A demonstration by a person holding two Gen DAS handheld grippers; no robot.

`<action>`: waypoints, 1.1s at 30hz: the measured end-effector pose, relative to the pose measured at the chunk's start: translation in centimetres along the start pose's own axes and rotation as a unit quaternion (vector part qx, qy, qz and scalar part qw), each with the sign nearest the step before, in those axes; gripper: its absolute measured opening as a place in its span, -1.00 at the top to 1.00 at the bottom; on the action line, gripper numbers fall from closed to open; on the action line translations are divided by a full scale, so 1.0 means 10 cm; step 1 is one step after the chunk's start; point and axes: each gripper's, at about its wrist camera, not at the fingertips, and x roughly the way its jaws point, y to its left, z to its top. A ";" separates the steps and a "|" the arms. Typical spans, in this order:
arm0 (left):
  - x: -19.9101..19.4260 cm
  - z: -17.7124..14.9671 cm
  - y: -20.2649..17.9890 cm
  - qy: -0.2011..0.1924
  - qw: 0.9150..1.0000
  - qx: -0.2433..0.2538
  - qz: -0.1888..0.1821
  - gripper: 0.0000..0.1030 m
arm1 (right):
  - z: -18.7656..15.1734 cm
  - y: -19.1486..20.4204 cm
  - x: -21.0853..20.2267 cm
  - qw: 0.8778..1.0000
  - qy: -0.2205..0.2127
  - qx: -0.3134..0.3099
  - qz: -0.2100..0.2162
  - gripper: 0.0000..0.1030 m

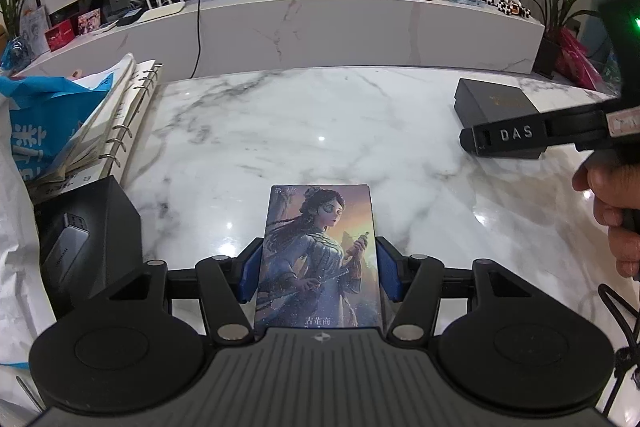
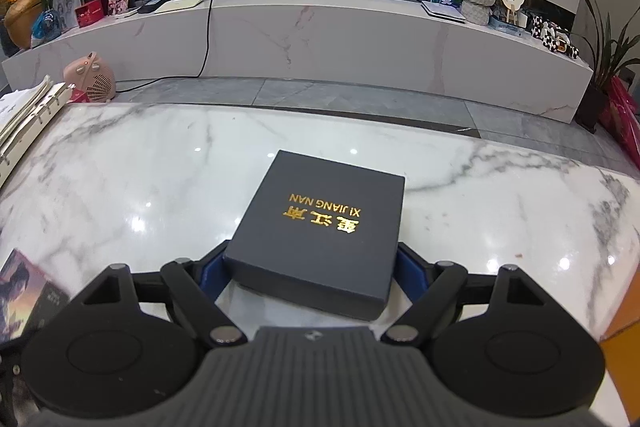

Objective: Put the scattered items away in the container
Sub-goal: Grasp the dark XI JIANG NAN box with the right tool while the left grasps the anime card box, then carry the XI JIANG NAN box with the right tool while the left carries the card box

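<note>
Left gripper (image 1: 319, 273) fingers clamp the card pack (image 1: 318, 259) by its sides, above the table (image 1: 320, 131). Right gripper (image 2: 314, 273) fingers straddle the dark box's (image 2: 320, 231) near end; contact unclear.

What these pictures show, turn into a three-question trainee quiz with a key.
1. True or false: the left gripper has its jaws on either side of the illustrated card.
2. The gold lettering on the dark box reads: A) XI JIANG NAN B) DAS C) NAN JING
3. Fill in: in the left wrist view, the ring binder lies at the ____ edge of the marble table.
Key: 1 true; 2 A; 3 left.
</note>
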 end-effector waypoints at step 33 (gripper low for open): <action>-0.79 -0.42 -0.62 0.035 0.998 0.027 -0.037 -0.28 | -1.29 -0.72 -1.70 0.996 0.024 -0.049 0.064 -0.61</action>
